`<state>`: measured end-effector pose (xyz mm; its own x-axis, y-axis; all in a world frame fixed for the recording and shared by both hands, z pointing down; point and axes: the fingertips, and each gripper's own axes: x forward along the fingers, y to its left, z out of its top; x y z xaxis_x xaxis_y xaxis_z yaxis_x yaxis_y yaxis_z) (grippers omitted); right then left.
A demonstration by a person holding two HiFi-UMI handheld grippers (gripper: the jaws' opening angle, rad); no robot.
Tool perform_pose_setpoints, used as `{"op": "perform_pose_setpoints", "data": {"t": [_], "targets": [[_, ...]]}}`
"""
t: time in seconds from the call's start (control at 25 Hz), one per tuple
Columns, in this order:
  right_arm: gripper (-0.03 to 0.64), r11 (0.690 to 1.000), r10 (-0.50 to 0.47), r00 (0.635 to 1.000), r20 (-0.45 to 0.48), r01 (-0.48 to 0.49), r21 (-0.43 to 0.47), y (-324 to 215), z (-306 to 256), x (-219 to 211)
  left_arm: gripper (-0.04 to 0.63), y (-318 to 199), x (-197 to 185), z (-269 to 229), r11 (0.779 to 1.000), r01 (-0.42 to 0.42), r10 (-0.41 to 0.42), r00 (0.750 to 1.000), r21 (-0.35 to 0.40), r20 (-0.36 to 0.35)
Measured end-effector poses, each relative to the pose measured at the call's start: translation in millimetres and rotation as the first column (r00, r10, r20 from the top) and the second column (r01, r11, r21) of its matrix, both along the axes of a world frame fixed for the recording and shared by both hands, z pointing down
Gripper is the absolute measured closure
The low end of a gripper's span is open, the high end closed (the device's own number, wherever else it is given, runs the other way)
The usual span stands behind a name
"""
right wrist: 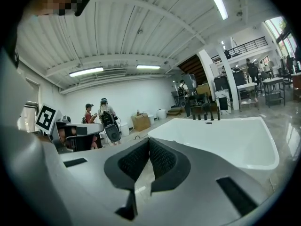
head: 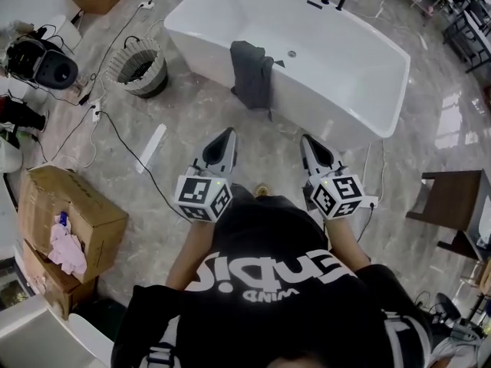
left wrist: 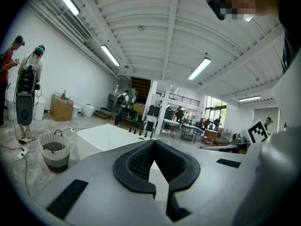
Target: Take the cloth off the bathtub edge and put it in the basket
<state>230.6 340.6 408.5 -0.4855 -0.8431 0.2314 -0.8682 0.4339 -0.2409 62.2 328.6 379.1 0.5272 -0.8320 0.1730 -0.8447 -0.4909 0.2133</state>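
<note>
A dark grey cloth (head: pixel 251 72) hangs over the near edge of the white bathtub (head: pixel 347 52). The striped basket (head: pixel 139 67) stands on the floor left of the tub, and shows at the left in the left gripper view as the basket (left wrist: pixel 54 151). My left gripper (head: pixel 228 134) and right gripper (head: pixel 306 139) are held side by side over the floor, short of the tub, with the cloth ahead between them. Both are shut with nothing in them: left gripper (left wrist: pixel 153 142), right gripper (right wrist: pixel 148 140). The tub (right wrist: pixel 225 138) fills the right of the right gripper view.
An open cardboard box (head: pixel 65 225) with pink cloth sits at the left. Cables (head: pixel 115 129) and a white strip (head: pixel 151 147) lie on the floor near the basket. A wooden stool (head: pixel 453 205) stands at the right. People (left wrist: pixel 28 79) stand far left.
</note>
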Motion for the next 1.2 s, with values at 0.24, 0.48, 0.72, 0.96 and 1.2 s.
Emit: {"op": "perform_pose_setpoints", "data": {"t": [0.24,0.48,0.72,0.96,1.2], "targets": [[0.603,0.999,-0.043,0.999,0.012,0.044,-0.022,-36,8,-9,0.581,-34,2,1,1.0,0.021,-0.021,1.0,-0.012,0.003],[0.603,0.998,-0.046,0.999,-0.005,0.046,-0.043,-86,23,-6,0.581,-92,5,11,1.0,0.02,-0.02,1.0,-0.013,0.001],[0.603,0.998,-0.021,1.0,-0.015,0.02,-0.064,-153,33,-7,0.581,-163,5,25,0.999,-0.013,0.013,1.0,-0.033,-0.004],[0.603,0.997,0.008,1.0,-0.014,-0.008,-0.072,-233,28,-13,0.581,-246,3,22,0.997,-0.061,0.06,0.998,-0.04,-0.005],[0.603,0.995,0.068,0.998,-0.01,-0.069,-0.068,-316,19,-17,0.581,-335,-2,14,0.993,-0.119,0.119,0.993,-0.027,0.021]]}}
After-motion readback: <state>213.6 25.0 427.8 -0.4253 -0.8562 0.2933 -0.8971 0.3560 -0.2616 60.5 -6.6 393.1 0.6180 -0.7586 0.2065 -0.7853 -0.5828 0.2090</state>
